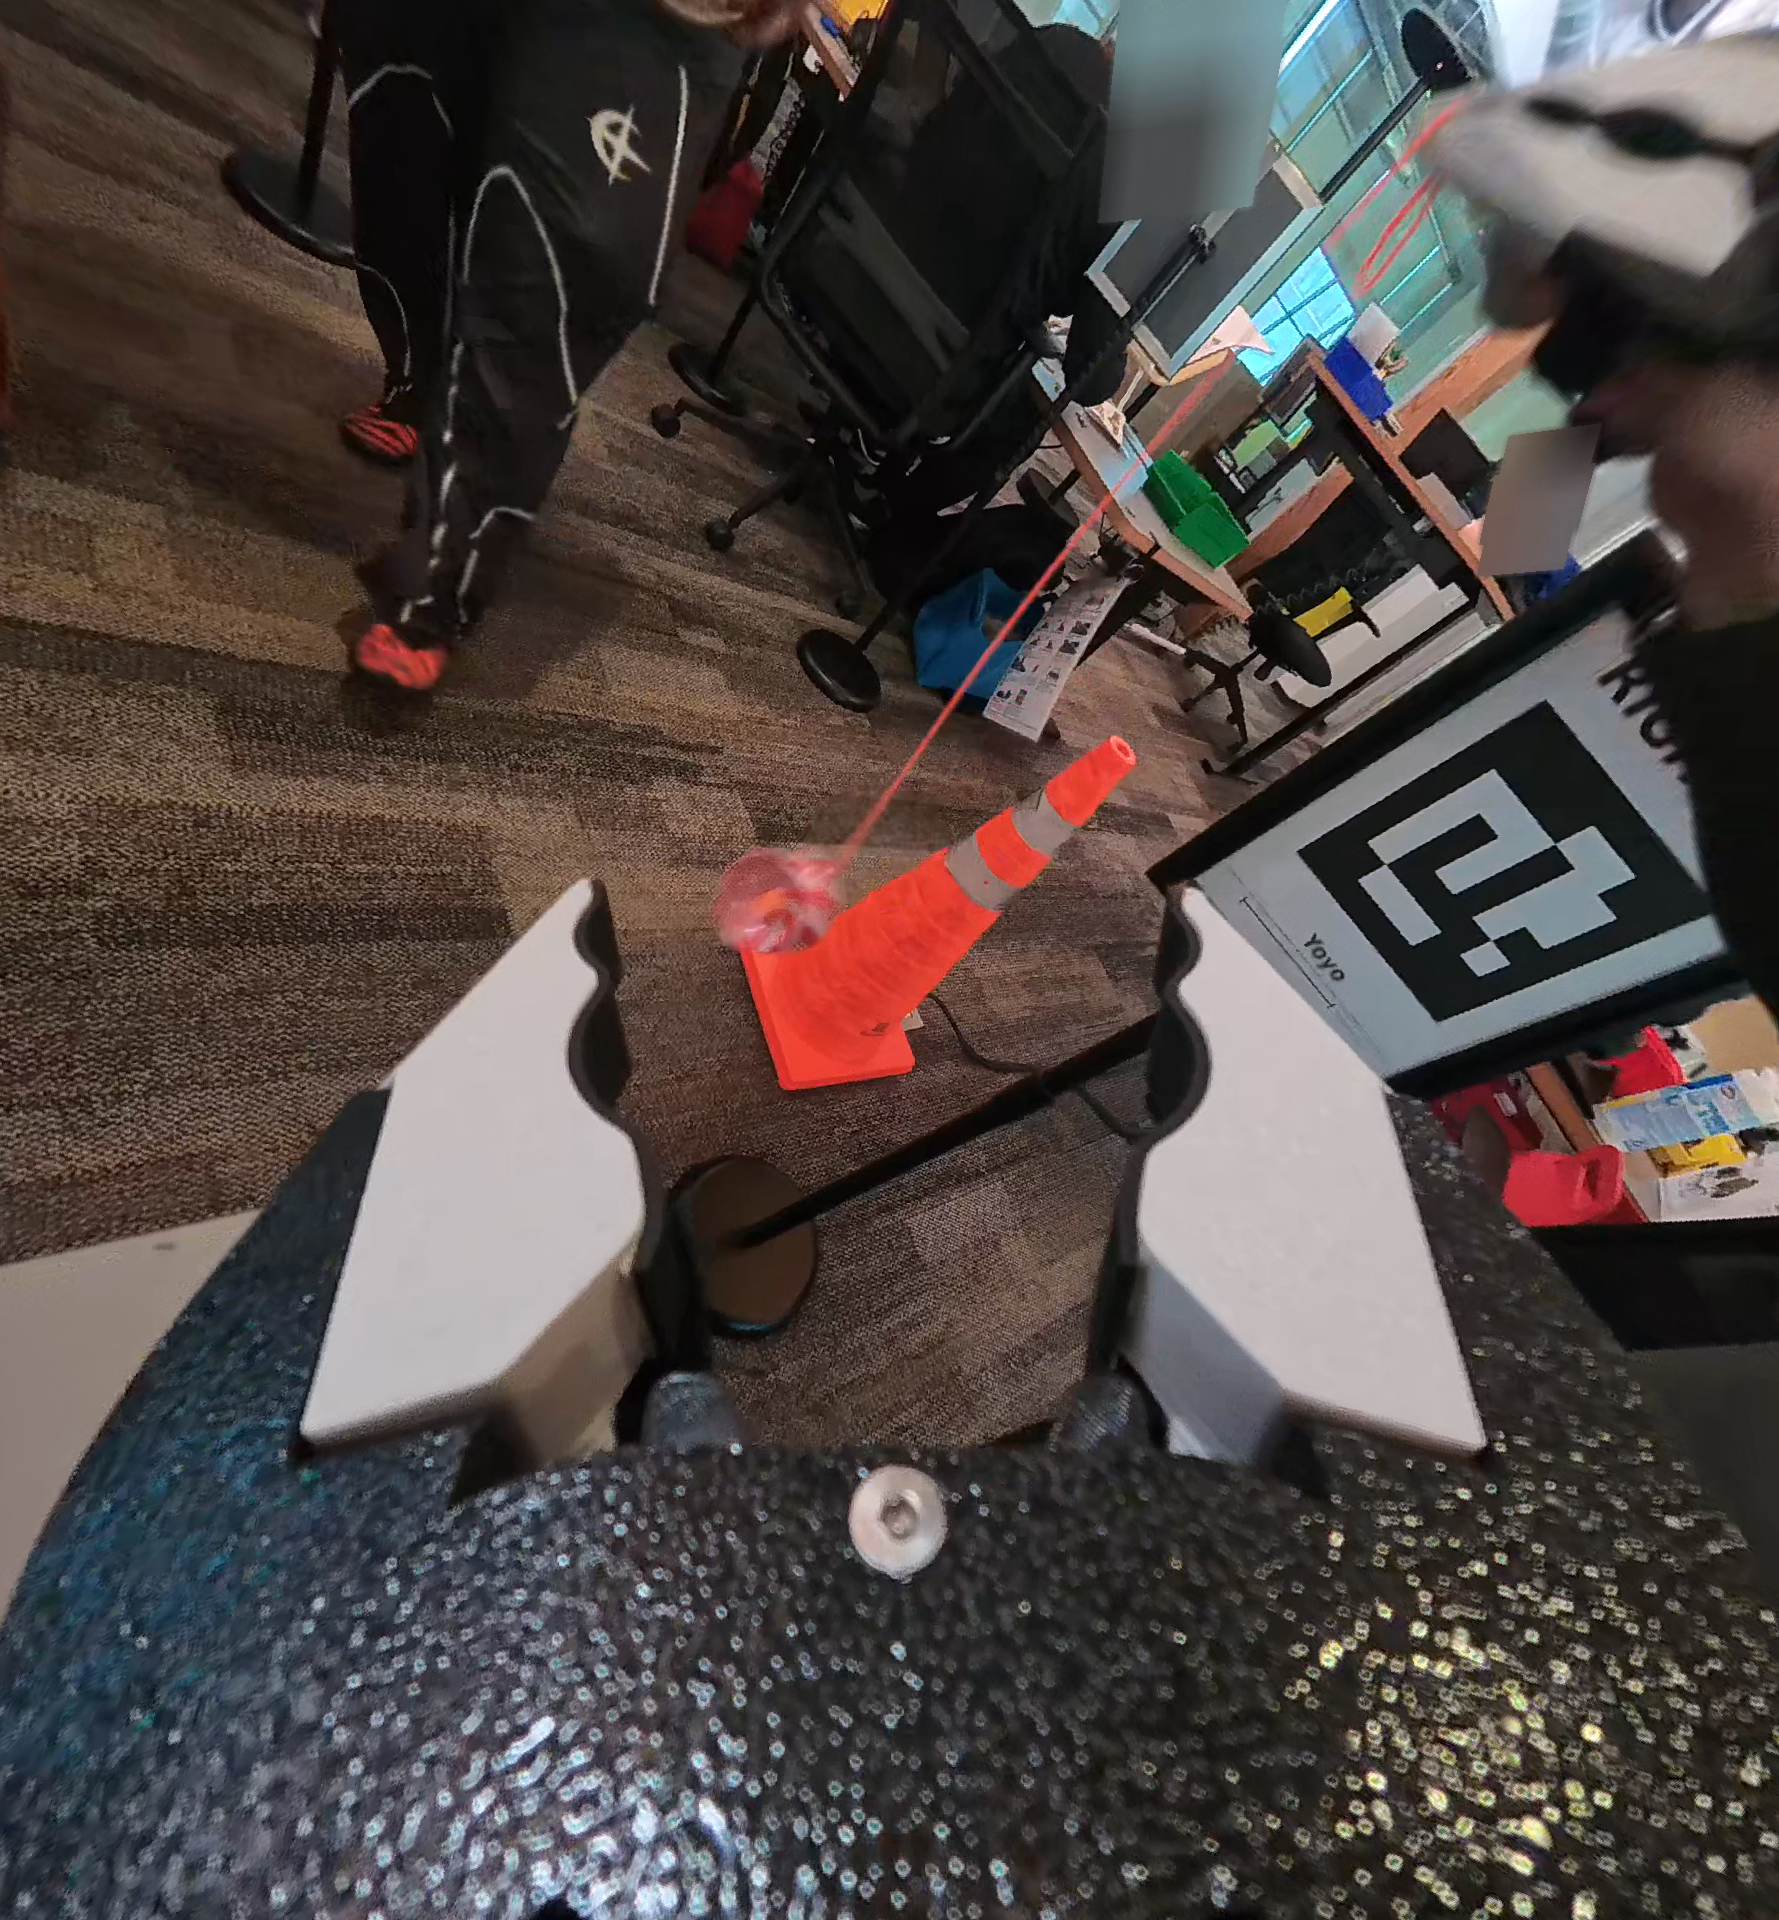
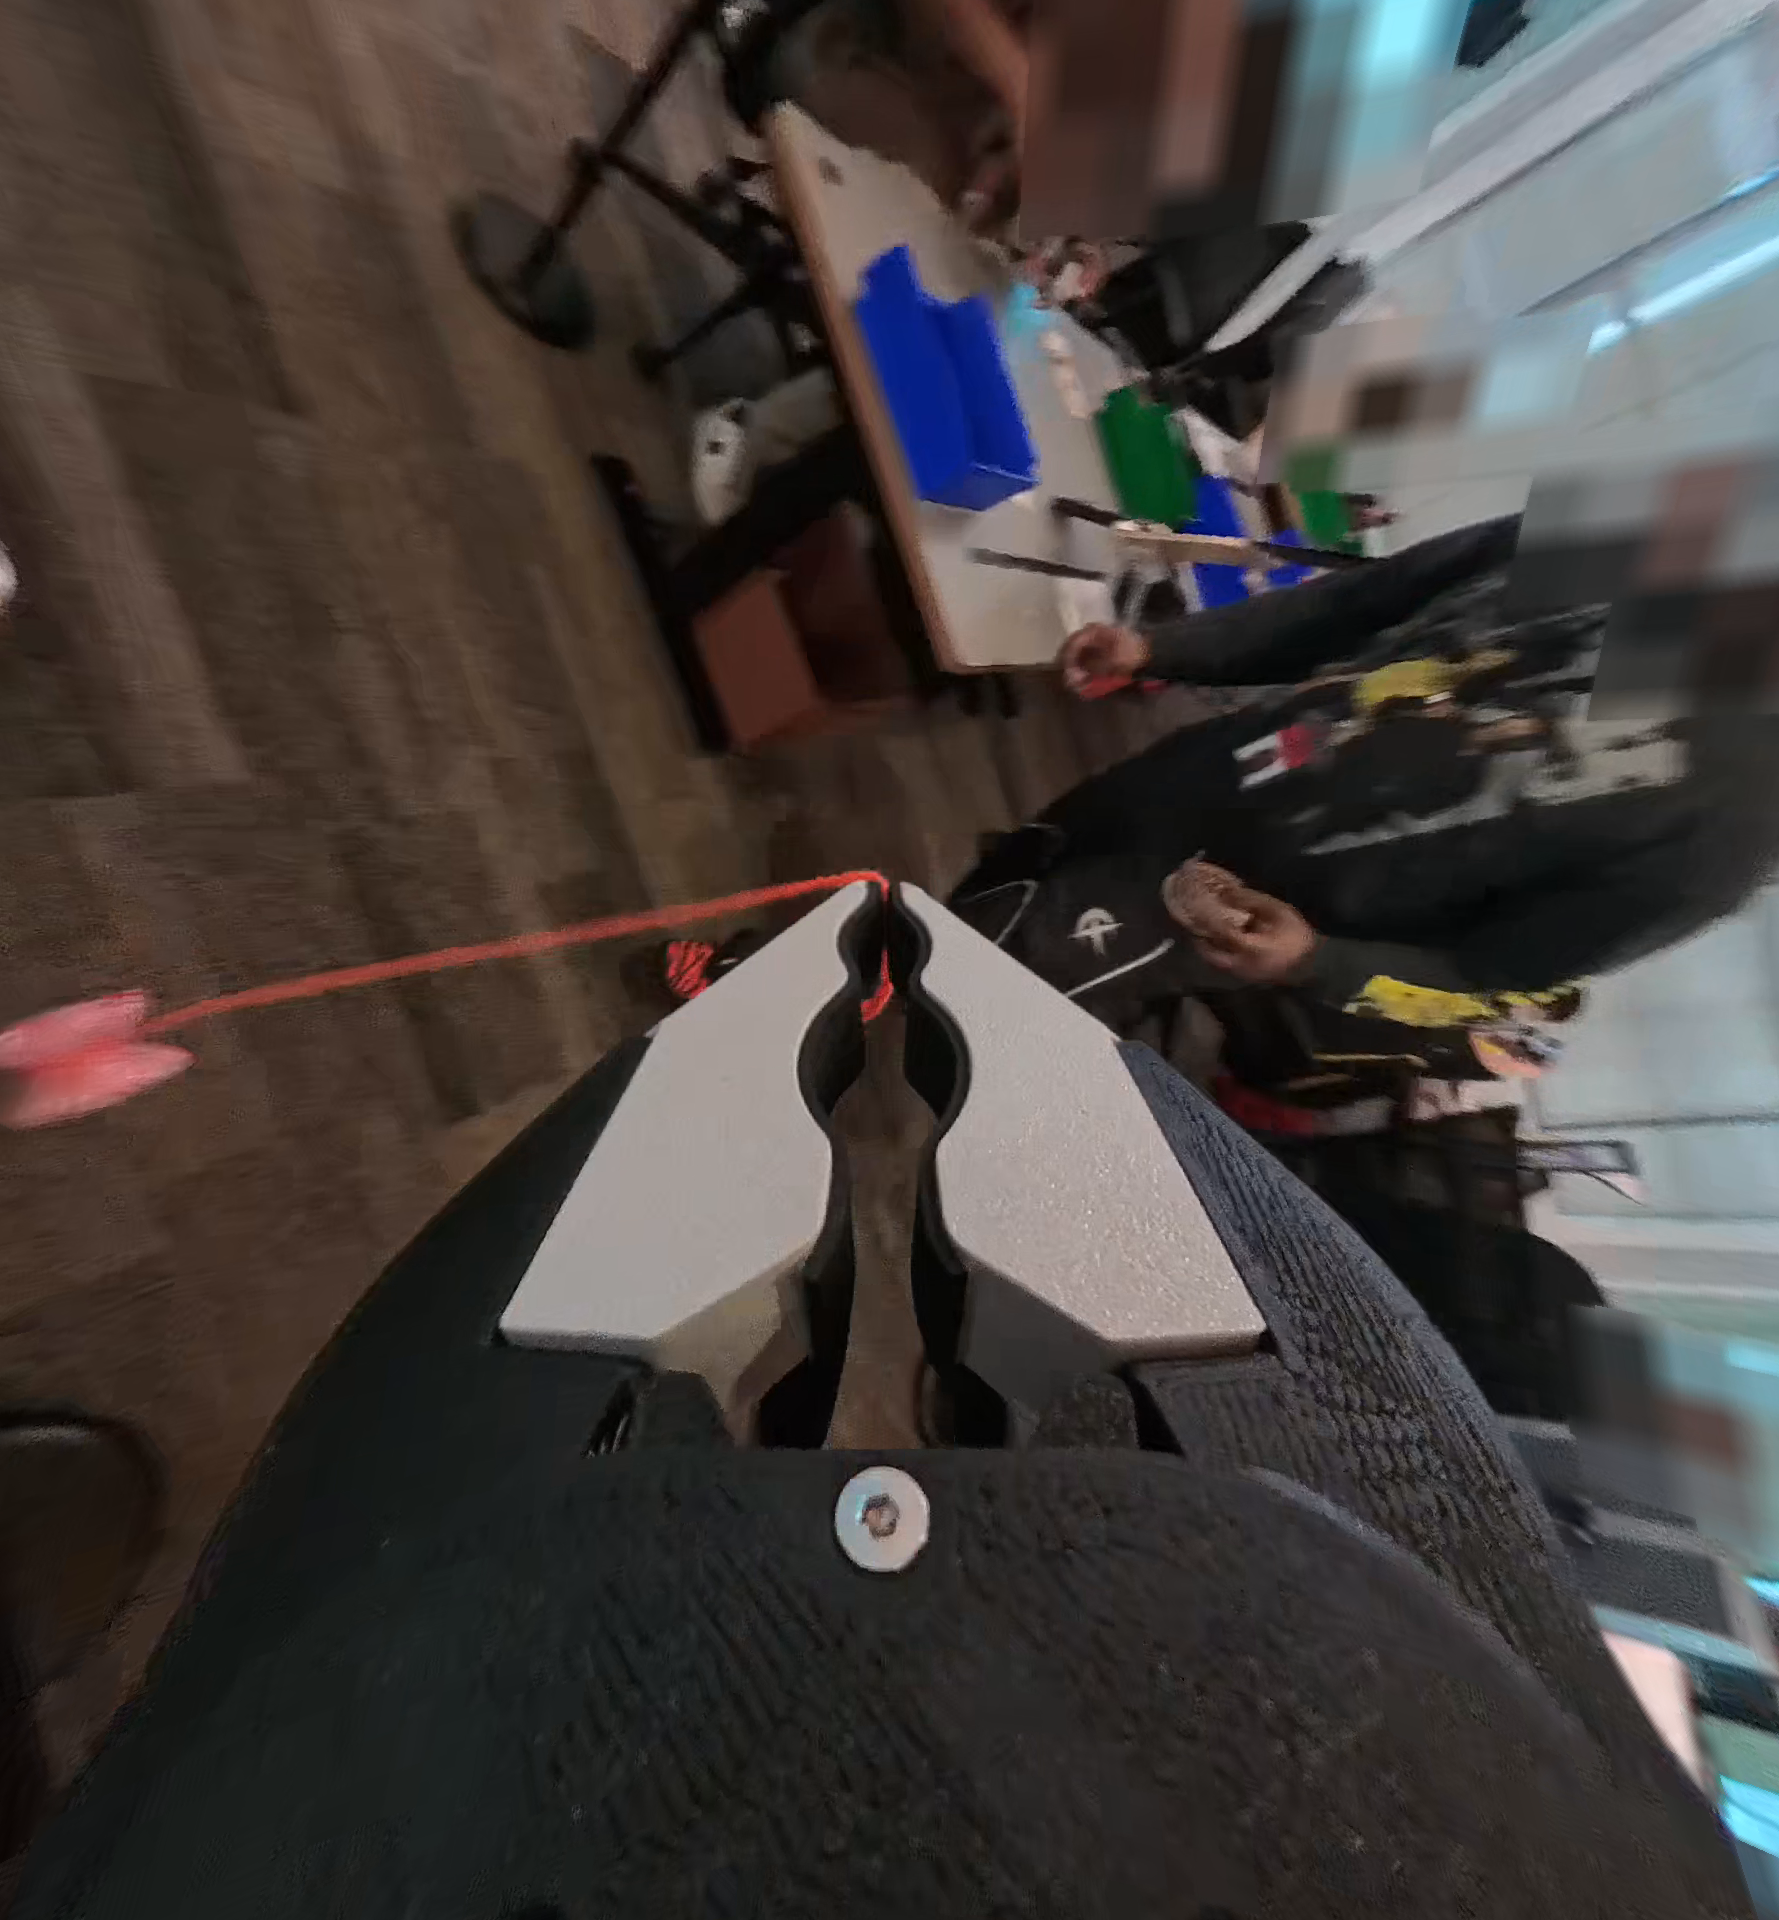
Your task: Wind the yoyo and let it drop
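Yoyo hanging on its string below my right gripper.

I am pinching the red string [image 2: 511, 948] at the closed tips of the right gripper [image 2: 890, 896]; the blurred pink yoyo [image 2: 74, 1055] is dangling well clear of it, over the carpet [image 1: 241, 831], beside an orange cone [image 1: 926, 925]. My left gripper [image 1: 880, 935] is standing wide and empty, nearer the yoyo.

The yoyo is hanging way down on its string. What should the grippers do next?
Probably keep the right gripper shut on the red string and give a small upward tug. The pink yoyo hangs blurred at the string's end, seemingly unwound, and the left gripper is open and empty.
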Available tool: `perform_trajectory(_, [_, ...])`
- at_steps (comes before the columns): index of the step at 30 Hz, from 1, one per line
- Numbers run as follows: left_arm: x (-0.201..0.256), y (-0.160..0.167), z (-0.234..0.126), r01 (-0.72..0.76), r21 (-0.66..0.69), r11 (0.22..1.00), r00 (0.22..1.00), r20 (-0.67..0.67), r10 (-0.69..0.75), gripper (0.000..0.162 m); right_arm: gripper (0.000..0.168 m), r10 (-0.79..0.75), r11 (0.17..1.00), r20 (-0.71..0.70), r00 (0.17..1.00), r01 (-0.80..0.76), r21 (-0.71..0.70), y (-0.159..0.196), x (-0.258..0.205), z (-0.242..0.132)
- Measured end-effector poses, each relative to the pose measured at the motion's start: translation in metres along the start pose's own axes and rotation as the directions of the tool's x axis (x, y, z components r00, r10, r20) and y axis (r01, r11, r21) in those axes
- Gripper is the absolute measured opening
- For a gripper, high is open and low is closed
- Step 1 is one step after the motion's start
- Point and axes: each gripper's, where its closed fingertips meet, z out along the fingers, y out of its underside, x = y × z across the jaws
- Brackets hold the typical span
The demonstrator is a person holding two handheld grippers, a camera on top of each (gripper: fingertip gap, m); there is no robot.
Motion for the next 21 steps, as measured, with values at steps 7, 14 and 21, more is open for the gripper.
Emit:
perform_trajectory(7, [0.002,0.01,-0.008,0.005,-0.016,1.0,1.0,-0.004,-0.005,0.1,0.0,-0.055,0.997,0.051,0.997,0.052,0.061,-0.013,-0.006,0.002])
perform_trajectory(14, [0.01,0.018,0.0,0.012,-0.041,0.999,0.999,-0.039,-0.014,0.098,0.0,-0.232,0.961,-0.248,0.94,0.261,0.088,-0.127,0.192,-0.066])
perform_trajectory(21, [0.02,0.017,0.01,-0.011,-0.053,0.999,0.998,-0.061,0.008,0.098,0.0,-0.052,0.958,-0.529,0.847,0.192,0.212,-0.191,0.312,-0.163])
